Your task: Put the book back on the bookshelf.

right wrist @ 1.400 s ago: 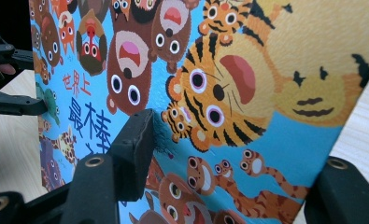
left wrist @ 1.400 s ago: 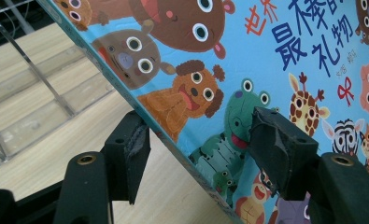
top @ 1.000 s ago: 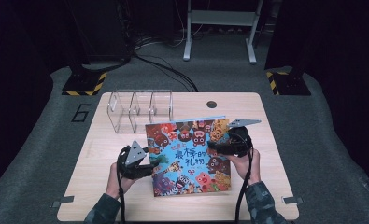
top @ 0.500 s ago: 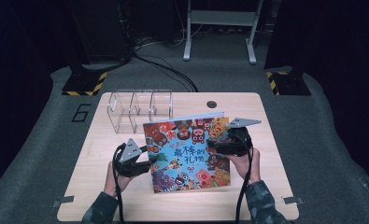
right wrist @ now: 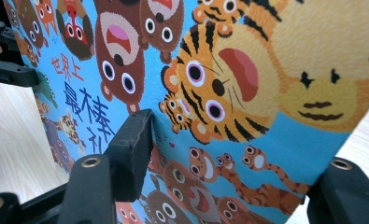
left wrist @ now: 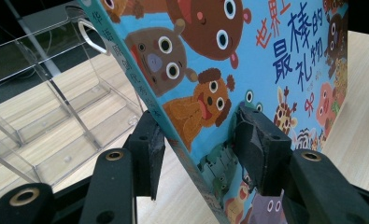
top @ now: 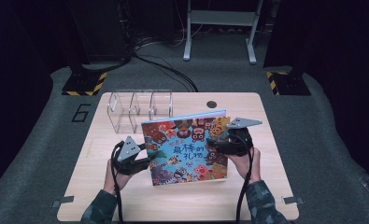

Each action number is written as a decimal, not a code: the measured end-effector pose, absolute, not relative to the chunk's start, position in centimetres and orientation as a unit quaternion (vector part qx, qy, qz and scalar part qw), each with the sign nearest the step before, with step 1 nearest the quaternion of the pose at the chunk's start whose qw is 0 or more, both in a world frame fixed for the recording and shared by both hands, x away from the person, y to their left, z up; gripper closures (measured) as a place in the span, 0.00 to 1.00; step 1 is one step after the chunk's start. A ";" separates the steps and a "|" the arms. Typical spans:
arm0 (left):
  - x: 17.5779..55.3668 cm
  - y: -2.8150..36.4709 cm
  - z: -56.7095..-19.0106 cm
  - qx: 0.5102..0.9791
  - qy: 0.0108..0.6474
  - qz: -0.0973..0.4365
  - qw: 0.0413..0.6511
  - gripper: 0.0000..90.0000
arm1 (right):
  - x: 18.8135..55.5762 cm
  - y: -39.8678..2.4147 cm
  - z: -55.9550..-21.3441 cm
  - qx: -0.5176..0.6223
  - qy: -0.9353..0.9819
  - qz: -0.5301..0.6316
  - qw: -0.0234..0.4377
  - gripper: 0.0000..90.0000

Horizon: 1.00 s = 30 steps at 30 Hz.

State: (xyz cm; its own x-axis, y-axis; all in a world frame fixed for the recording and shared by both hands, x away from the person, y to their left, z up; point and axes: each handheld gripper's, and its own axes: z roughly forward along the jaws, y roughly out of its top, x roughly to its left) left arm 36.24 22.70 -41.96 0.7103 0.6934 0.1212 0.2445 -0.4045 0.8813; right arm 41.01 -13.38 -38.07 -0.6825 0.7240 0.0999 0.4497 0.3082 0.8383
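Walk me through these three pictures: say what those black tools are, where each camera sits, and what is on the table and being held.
A person holds a hand-held two-jaw gripper in each hand. The high view looks down on the wooden table; the other two cameras ride on the grippers, looking along their black jaws. On the table stands a clear plastic rack. The colourful picture book is tilted up between the grippers. The right gripper clamps its right edge. The left gripper has just been closing on the spine edge, one pad already against the cover.
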 end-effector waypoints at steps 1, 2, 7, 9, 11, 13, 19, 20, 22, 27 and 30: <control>36.2 22.7 -42.0 0.800 0.293 0.245 0.462 0.59 | 41.0 -13.4 -38.0 0.367 0.796 0.458 0.152 0.43; 36.2 22.7 -41.9 0.802 0.290 0.249 0.460 0.59 | 41.0 -13.4 -38.0 0.367 0.796 0.458 0.152 0.43; 36.1 22.6 -41.7 0.799 0.283 0.262 0.460 0.61 | 40.8 -13.4 -37.9 0.357 0.799 0.456 0.164 0.43; 36.1 22.6 -41.6 0.800 0.282 0.268 0.456 0.61 | 40.7 -13.4 -37.9 0.355 0.799 0.455 0.166 0.43; 36.1 22.6 -41.6 0.799 0.279 0.279 0.454 0.62 | 40.6 -13.3 -37.9 0.355 0.800 0.453 0.169 0.43; 36.0 22.5 -41.6 0.798 0.278 0.284 0.453 0.63 | 40.6 -13.3 -37.9 0.350 0.802 0.452 0.173 0.43; 35.8 23.0 -41.9 0.788 0.283 0.269 0.476 0.65 | 40.6 -13.4 -38.0 0.342 0.810 0.448 0.161 0.44; 35.8 23.1 -41.9 0.788 0.281 0.261 0.480 0.64 | 40.5 -13.5 -38.0 0.341 0.811 0.449 0.156 0.45; 35.9 23.4 -41.7 0.788 0.279 0.245 0.490 0.63 | 40.4 -13.7 -38.1 0.338 0.810 0.455 0.152 0.47; 36.3 23.7 -41.2 0.792 0.281 0.211 0.500 0.63 | 40.2 -14.1 -38.3 0.336 0.807 0.464 0.141 0.48; 36.4 23.7 -40.9 0.790 0.282 0.204 0.505 0.62 | 40.2 -14.1 -38.3 0.334 0.807 0.466 0.140 0.48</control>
State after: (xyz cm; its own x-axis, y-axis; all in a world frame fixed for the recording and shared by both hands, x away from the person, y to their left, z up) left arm 36.42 23.70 -40.88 0.7578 0.6514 0.0376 0.2396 -0.3315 0.9125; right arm 40.16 -14.09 -38.32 -0.7373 0.6703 0.0846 0.4084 0.3425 0.8461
